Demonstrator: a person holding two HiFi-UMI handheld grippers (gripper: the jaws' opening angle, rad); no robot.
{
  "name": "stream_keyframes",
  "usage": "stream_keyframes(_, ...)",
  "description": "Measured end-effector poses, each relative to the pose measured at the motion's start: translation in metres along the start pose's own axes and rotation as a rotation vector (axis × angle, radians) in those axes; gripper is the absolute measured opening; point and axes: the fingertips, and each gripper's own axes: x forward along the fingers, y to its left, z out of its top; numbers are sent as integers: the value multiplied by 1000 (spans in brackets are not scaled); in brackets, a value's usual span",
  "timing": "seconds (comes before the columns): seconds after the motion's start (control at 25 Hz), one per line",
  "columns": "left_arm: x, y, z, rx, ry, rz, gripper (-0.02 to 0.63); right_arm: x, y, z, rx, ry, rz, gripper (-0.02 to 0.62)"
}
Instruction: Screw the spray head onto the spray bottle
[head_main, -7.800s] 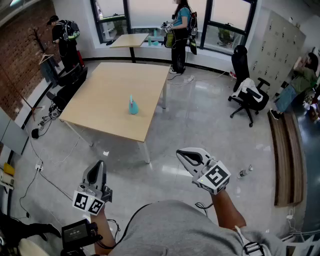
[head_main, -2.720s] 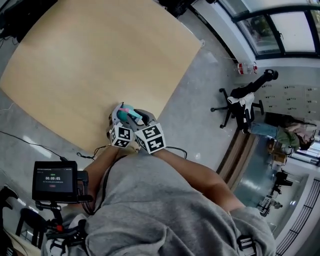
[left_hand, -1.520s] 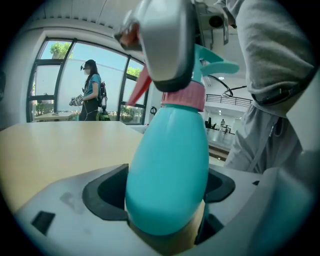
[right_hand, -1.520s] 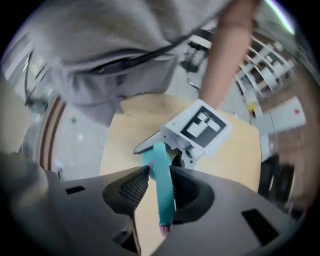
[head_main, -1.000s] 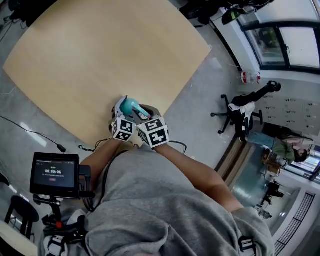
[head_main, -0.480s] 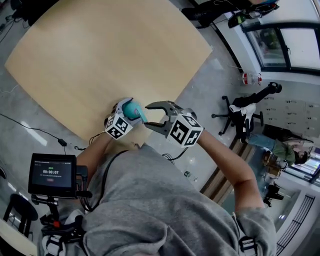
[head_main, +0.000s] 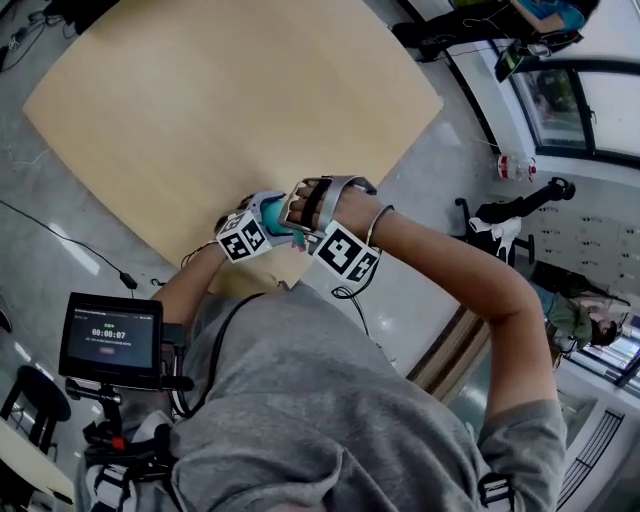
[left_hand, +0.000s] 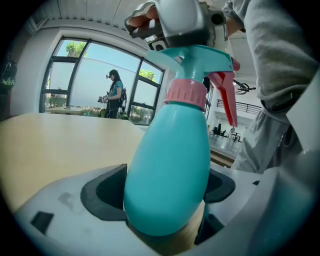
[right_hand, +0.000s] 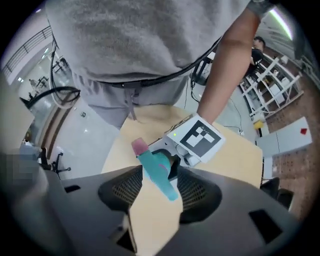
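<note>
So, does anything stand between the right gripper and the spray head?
Nothing visible does. The right gripper, whose jaws have just been opening, hangs over the spray head, which sits between them; the left gripper holds the bottle.

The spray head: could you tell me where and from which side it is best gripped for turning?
Probably grip the spray head by its two long sides, from above: the bottle stands roughly upright with the left gripper shut low on its body, so the top is free, and the red trigger juts from one end. The right gripper, jaws just opened, straddles it without pressing.
</note>
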Motion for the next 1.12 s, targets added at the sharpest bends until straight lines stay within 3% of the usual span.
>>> stream_keyframes(0.08,1,-1,1,7,-1,-13,400,12,3,-2,-15,2,20,203)
stream_keyframes(0.16,1,-2,0,12,1,-22,400,19,1,-3,36,-12,26,133)
stream_keyframes(0.28,-1,-3,0,15,-3,-21,400,19,-6,-3,253,-40,11,132)
stream_keyframes(0.4,-1,-3,2,18,-20,11,400,18,-10,-7,611,-64,-61,132)
stream_keyframes(0.6,-4,4,8,-9,-63,150,400,16,-11,-21,1336,-168,-288,131)
stream_keyframes(0.72,-7,8,8,-15,-77,217,400,15,-12,-26,1629,-218,-401,132)
stream_keyframes(0.92,-12,7,4,-16,-81,265,400,17,-13,-23,1786,-218,-481,132)
stream_keyframes(1.12,-11,8,4,-24,-85,281,400,17,-12,-24,1788,-243,-476,132)
